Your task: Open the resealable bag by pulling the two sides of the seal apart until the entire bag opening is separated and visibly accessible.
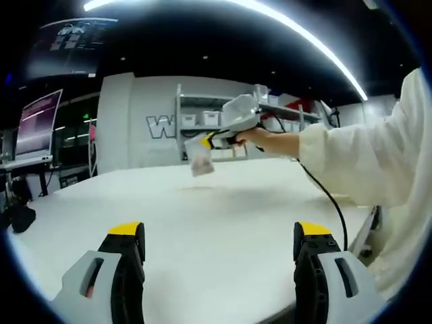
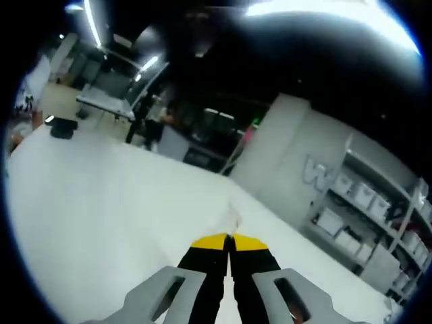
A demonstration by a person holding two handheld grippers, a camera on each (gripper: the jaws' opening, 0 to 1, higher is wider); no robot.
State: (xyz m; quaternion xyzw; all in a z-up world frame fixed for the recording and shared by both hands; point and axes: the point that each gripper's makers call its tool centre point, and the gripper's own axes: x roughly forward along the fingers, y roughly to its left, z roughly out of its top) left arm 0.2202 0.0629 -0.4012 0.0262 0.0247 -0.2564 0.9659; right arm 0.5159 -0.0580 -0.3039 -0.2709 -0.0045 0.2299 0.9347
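Over the white table (image 1: 202,223) in the left gripper view, the left gripper (image 1: 219,236) shows its jaws wide apart at 6 o'clock, with nothing between them. At 12 o'clock, above the table, the right gripper (image 1: 210,140) in a person's hand (image 1: 260,137) holds the bag (image 1: 200,158) hanging by its top edge; its contents are too blurred to tell.

In the right gripper view, the right gripper (image 2: 229,244) at 6 o'clock is clamped on the bag's (image 2: 233,217) thin edge, mostly hidden.
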